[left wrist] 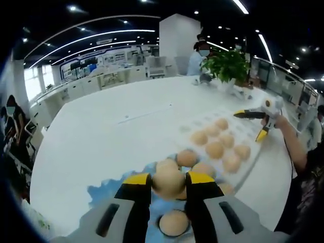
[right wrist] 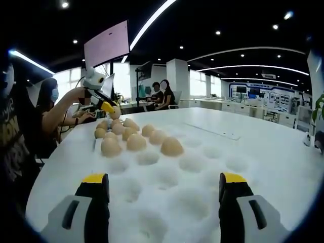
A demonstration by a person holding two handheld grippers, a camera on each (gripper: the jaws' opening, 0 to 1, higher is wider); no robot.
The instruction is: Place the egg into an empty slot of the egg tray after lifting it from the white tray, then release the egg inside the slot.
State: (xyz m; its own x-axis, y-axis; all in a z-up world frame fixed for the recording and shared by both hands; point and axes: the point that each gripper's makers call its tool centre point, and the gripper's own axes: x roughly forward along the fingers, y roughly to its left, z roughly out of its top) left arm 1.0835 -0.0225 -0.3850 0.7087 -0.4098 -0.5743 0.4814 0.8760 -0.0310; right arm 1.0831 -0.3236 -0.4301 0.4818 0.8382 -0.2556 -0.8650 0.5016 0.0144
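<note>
My left gripper [left wrist: 168,177] is shut on a tan egg [left wrist: 168,186], held just above a blue-floored tray [left wrist: 104,192] where another egg [left wrist: 173,223] lies. To the right lies the white egg tray [left wrist: 202,121], with several eggs [left wrist: 214,149] in its near slots and empty dimples at its far end. My right gripper [left wrist: 248,125] hangs open beyond the tray's far corner. In the right gripper view that gripper [right wrist: 163,185] stands wide open low over empty slots of the egg tray [right wrist: 192,202]. At the tray's far left the left gripper [right wrist: 107,106] holds its egg [right wrist: 116,112] behind the egg rows [right wrist: 135,142].
The trays lie on a large white round table [left wrist: 101,131]. A potted plant [left wrist: 228,66] stands at its far edge, with a person [left wrist: 200,55] behind it. Seated people [right wrist: 50,111] and a monitor [right wrist: 106,45] are to the left in the right gripper view.
</note>
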